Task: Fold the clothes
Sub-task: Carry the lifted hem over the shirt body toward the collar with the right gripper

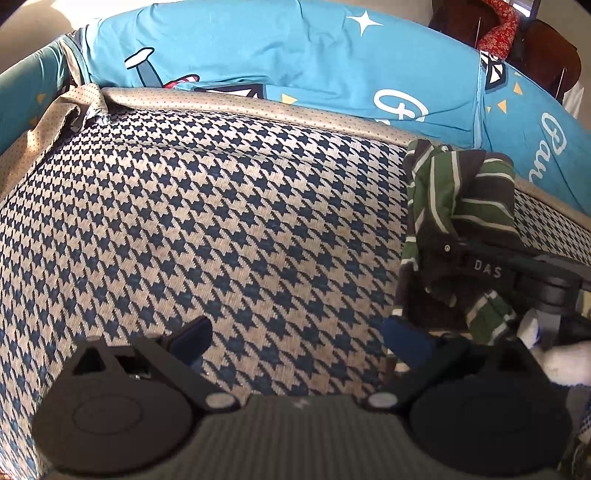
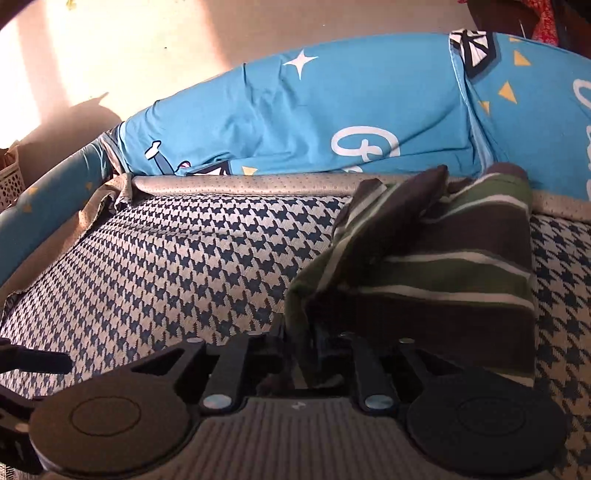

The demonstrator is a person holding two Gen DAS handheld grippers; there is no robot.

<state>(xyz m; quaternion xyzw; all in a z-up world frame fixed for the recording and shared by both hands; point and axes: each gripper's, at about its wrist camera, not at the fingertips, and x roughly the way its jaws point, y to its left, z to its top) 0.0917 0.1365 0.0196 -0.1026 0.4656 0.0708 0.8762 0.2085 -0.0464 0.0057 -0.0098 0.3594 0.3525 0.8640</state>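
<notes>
A green, brown and white striped garment [image 1: 461, 206] hangs bunched at the right of the left wrist view, pinched by the other gripper [image 1: 491, 271], whose black arm reaches in from the right. My left gripper [image 1: 299, 341] is open, its blue-padded fingers [image 1: 192, 338] spread above the houndstooth bed cover [image 1: 221, 221], holding nothing; its right finger is close beside the garment's lower edge. In the right wrist view my right gripper [image 2: 310, 350] is shut on the striped garment [image 2: 443, 266], which drapes forward over the houndstooth bed cover [image 2: 166, 266].
A blue cartoon-print duvet [image 1: 295, 55] is bunched along the far edge of the bed, beyond a beige dotted border [image 1: 258, 107]. A sunlit wall [image 2: 147, 55] is behind it. A white perforated basket [image 2: 11, 177] stands at far left. Dark furniture with red cloth [image 1: 502, 26] is at back right.
</notes>
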